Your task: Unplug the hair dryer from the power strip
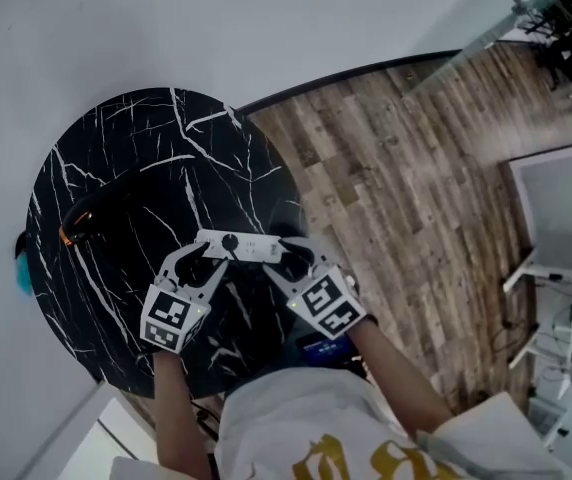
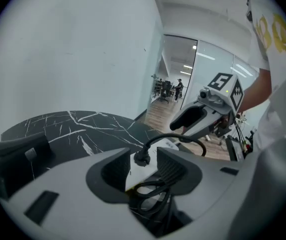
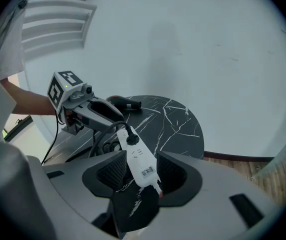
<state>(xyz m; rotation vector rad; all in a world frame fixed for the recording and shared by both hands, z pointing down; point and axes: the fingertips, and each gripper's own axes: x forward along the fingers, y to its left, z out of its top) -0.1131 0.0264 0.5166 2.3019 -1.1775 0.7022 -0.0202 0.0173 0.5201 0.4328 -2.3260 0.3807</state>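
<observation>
A white power strip [image 1: 244,247] lies on the round black marble table [image 1: 146,138], a black plug [image 1: 230,240] seated in it. The black hair dryer [image 1: 88,220] with an orange ring rests at the table's left. My left gripper [image 1: 203,260] stands open around the strip's left end; in the left gripper view the plug [image 2: 142,157] sits between its fingers [image 2: 114,170], untouched. My right gripper [image 1: 288,261] is open astride the strip's right end [image 3: 142,163], with a gap at the pads. The plug [image 3: 128,133] and dryer [image 3: 125,103] lie beyond.
The dryer's black cable [image 2: 182,138] arcs up from the plug, and more of it coils under the left gripper [image 2: 150,189]. The table's near edge is by my body. Wooden floor [image 1: 406,178] lies to the right, a white wall behind the table.
</observation>
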